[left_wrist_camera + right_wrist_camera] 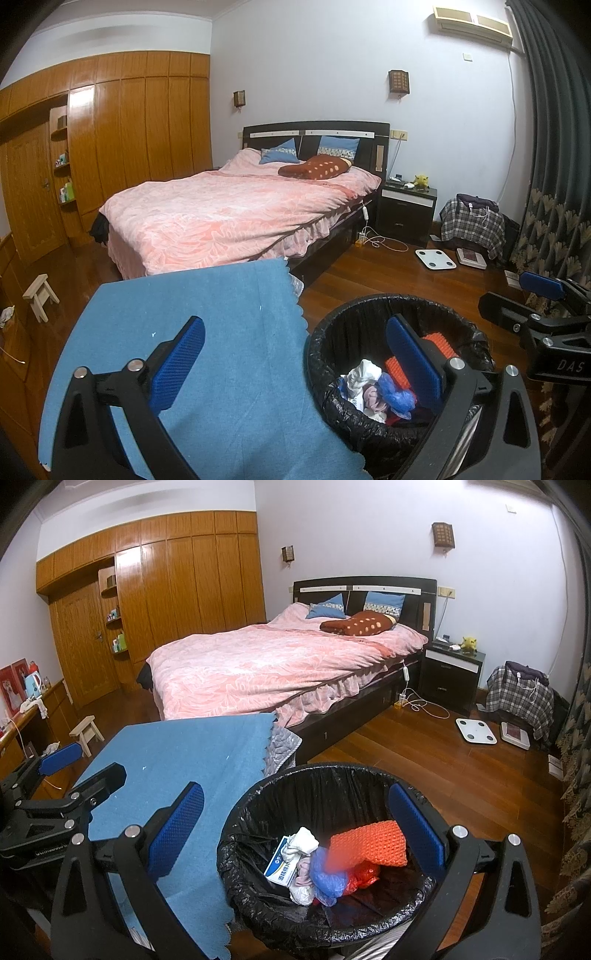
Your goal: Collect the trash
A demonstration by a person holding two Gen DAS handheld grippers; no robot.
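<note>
Blue cloth [177,760] at left. Left gripper [295,373] fingers spread, holding nothing, above cloth edge. Bin [332,775], black liner, just right of cloth: holds crumpled white tissue [301,843], blue-white carton [279,869], blue wrapper [327,877], orange textured pad [373,840]. Right gripper [295,843] jaws wide apart, empty, over bin.

We see pale walls [314,66] | wooden floor [443,768] | bed [236,214] under pink cover | tall wooden wardrobe [147,118] left of it | dark nightstand [452,674] right | patterned curtain [554,166] far right.
</note>
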